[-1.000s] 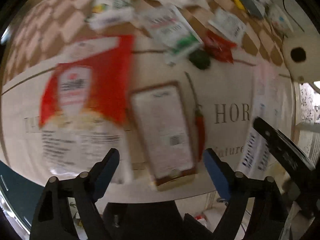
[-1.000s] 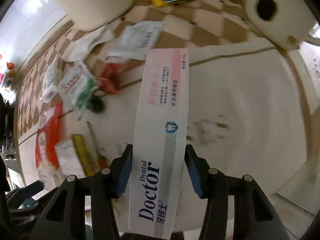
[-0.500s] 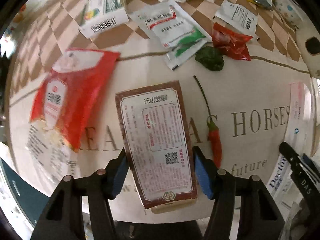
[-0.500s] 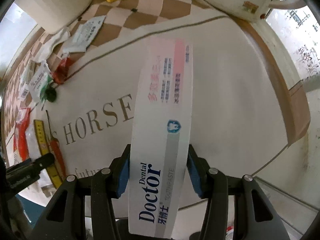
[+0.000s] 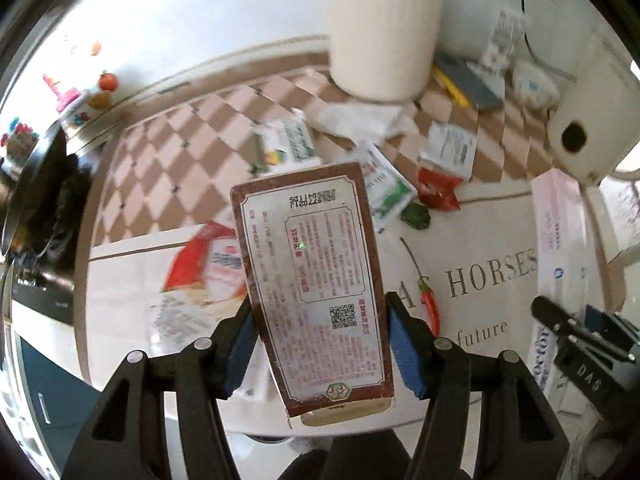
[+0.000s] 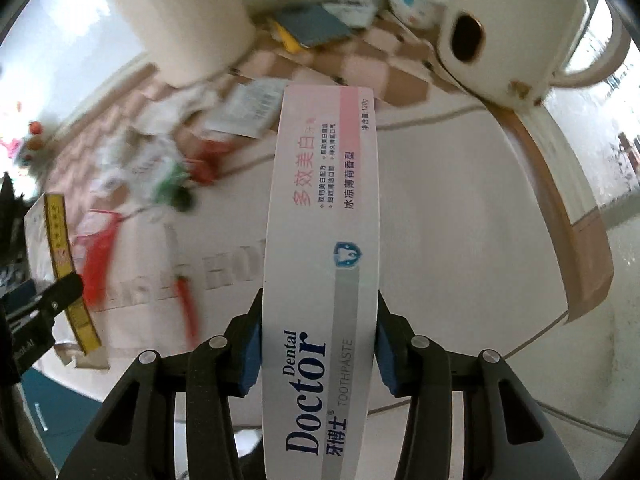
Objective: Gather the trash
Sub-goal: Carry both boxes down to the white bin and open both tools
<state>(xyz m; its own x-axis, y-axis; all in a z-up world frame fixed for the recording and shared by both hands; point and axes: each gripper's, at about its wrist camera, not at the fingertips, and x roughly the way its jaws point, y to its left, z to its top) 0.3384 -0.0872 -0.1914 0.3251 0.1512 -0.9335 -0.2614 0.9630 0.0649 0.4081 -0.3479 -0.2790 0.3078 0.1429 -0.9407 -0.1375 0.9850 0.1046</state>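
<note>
My left gripper [image 5: 320,344] is shut on a flat brown-bordered box [image 5: 312,276] with a printed label and holds it above the table. My right gripper [image 6: 318,354] is shut on a long white and pink toothpaste box [image 6: 320,240] marked Dental Doctor, also lifted; it shows at the right of the left wrist view [image 5: 558,240]. On the table lie a red snack bag [image 5: 204,260], a red chili [image 5: 428,300], a green leaf scrap [image 5: 416,216], a red wrapper [image 5: 438,188] and white sachets [image 5: 384,184].
A white cylinder container [image 5: 380,28] stands at the back on the checkered cloth [image 5: 160,160]. A white kettle-like appliance [image 5: 580,120] sits at the right. A dark book [image 5: 468,80] and packets lie behind. The table edge [image 6: 560,208] curves at the right.
My left gripper closed on the brown box and lifted it off the table, tilting up. My right gripper swung back with the toothpaste box still held.
</note>
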